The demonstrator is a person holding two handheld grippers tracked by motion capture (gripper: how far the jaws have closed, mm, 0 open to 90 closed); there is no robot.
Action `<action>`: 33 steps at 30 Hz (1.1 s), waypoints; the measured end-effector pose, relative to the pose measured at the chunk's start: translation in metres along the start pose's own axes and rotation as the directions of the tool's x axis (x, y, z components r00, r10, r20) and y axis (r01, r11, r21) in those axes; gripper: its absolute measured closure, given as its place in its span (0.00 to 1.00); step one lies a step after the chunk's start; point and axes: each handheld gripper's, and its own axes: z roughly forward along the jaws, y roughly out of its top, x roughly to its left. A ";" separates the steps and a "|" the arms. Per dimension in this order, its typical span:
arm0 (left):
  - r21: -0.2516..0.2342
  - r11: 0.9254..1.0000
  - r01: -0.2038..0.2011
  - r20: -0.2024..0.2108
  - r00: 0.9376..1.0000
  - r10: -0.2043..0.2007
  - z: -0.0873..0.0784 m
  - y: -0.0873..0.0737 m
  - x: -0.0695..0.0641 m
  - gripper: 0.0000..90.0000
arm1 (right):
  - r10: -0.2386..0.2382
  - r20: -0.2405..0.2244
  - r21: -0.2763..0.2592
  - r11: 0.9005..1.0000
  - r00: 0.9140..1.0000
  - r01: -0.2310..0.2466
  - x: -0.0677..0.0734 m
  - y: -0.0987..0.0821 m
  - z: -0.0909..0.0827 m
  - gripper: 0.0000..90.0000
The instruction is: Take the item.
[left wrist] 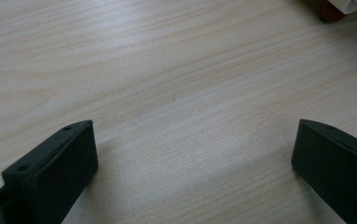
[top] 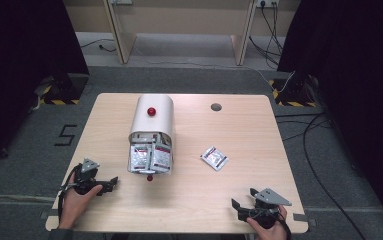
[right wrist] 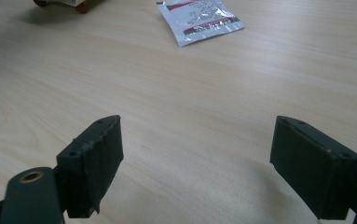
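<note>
From the high view, the loose sachet (top: 214, 158) lies flat on the bench (top: 239, 130), right of the white box (top: 151, 132) stuffed with more. Left gripper (left wrist: 192, 142) view: jaws spread wide, holding nothing. Right gripper (right wrist: 197, 140) view: same, sachet (right wrist: 198, 18) ahead; looks light, crinkly, slippery, so I'd pinch an edge.

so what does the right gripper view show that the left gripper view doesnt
Right gripper view: a loose sachet lying flat on the wood ahead of the open right gripper, nothing between its jaws.

Left gripper view: the open left gripper over bare wood, with a red knob cut off at the top right corner.

Both: the light wooden table and a pair of black jaws spread wide, holding nothing.
</note>
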 end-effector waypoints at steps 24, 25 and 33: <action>0.000 1.000 0.000 0.000 1.000 0.000 0.000 0.000 0.000 0.00 | -0.093 0.062 0.006 0.996 0.994 0.093 0.011 -0.021 -0.001 0.17; 0.000 1.000 0.000 0.000 1.000 0.000 0.000 0.000 0.000 0.00 | -0.091 0.063 -0.007 0.996 0.994 0.092 0.012 -0.023 -0.001 0.17; 0.000 1.000 -0.001 0.000 1.000 0.001 0.000 0.000 0.000 0.00 | -0.091 0.063 -0.051 0.994 0.994 0.095 0.013 -0.032 -0.006 0.18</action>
